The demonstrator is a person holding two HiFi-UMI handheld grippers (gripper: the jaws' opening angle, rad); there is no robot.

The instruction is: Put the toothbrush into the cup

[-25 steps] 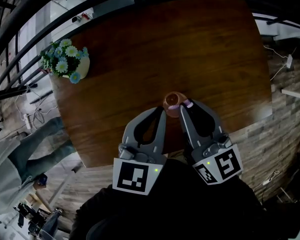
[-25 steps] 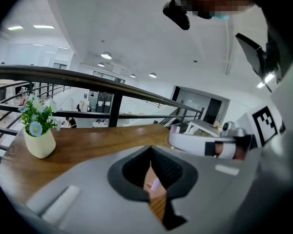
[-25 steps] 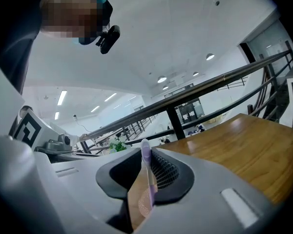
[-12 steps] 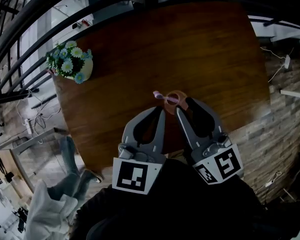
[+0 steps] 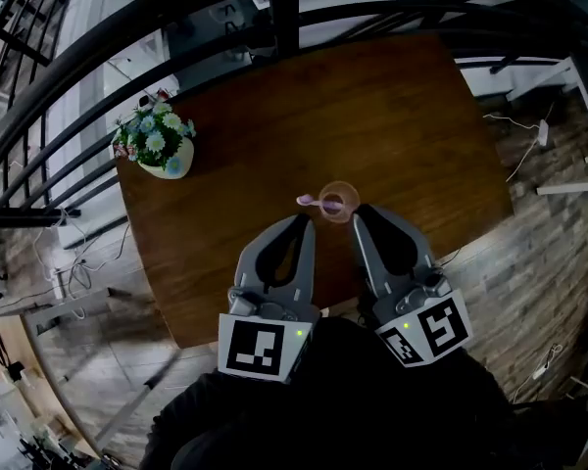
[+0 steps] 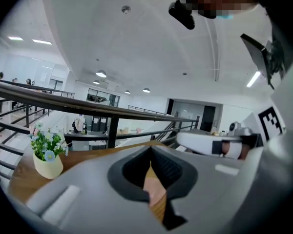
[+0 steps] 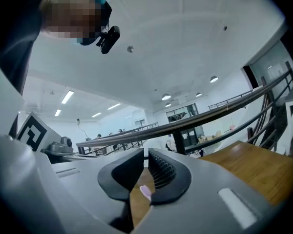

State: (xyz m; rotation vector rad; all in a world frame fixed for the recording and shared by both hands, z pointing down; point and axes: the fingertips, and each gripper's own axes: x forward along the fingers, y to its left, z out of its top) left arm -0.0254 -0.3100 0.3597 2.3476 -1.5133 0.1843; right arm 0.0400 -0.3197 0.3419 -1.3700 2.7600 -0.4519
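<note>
In the head view a small clear orange cup (image 5: 341, 202) stands on the brown wooden table (image 5: 402, 116). The pink toothbrush (image 5: 310, 201) rests in it and leans out over the rim to the left. Both grippers hover just short of the cup, touching nothing. My left gripper (image 5: 308, 219) (image 6: 150, 150) is shut and empty. The jaws of my right gripper (image 5: 358, 211) (image 7: 144, 154) have just been closing with nothing between them, and the tips now all but meet. In the right gripper view the toothbrush's pink end (image 7: 145, 191) shows below, through the gap behind the tips.
A cream pot of blue and white flowers (image 5: 160, 143) sits at the table's far left corner. Dark metal railings (image 5: 176, 27) run along the far side. The table's near edge (image 5: 274, 326) is under my hands, with wood-plank floor (image 5: 529, 262) to the right.
The toothbrush, at my right gripper's tips a second ago, now lies in the cup, free of the jaws. Both grippers have lifted and drawn back a little from the cup.
</note>
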